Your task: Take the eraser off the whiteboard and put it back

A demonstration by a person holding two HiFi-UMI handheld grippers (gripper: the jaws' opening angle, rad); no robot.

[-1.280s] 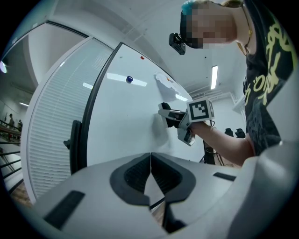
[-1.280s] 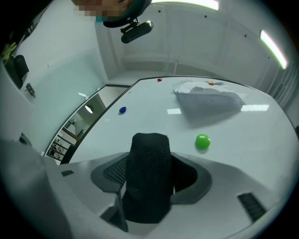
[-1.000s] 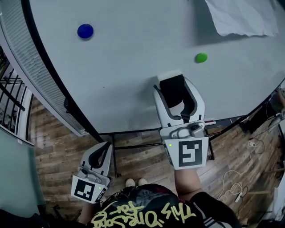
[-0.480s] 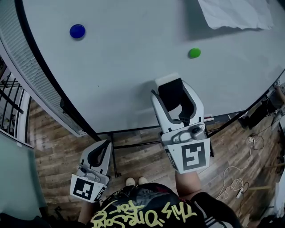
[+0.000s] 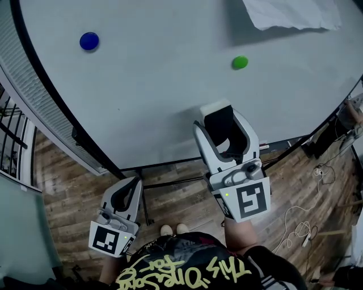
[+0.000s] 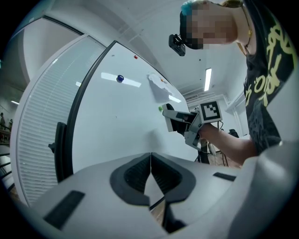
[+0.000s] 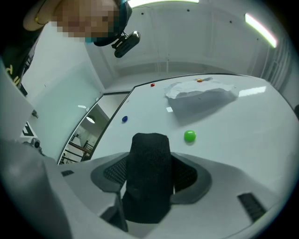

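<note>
The eraser (image 5: 219, 129), black felt with a white back, is clamped between the jaws of my right gripper (image 5: 221, 119), in front of the lower part of the whiteboard (image 5: 159, 85). In the right gripper view the eraser (image 7: 149, 172) fills the gap between the pads, felt towards the camera. Whether it touches the board cannot be told. My left gripper (image 5: 127, 191) hangs low over the floor, left of the person's body. Its jaws meet with nothing between them, as the left gripper view shows (image 6: 150, 161).
On the board are a blue magnet (image 5: 89, 41), a green magnet (image 5: 240, 62) and a sheet of white paper (image 5: 289, 12). The board's black frame (image 5: 62, 102) and stand legs (image 5: 144, 192) lie below, with cables (image 5: 298, 226) on the wooden floor at right.
My right gripper, still holding the eraser, has shifted down the board, farther from the green magnet. The left gripper has stayed where it was.
</note>
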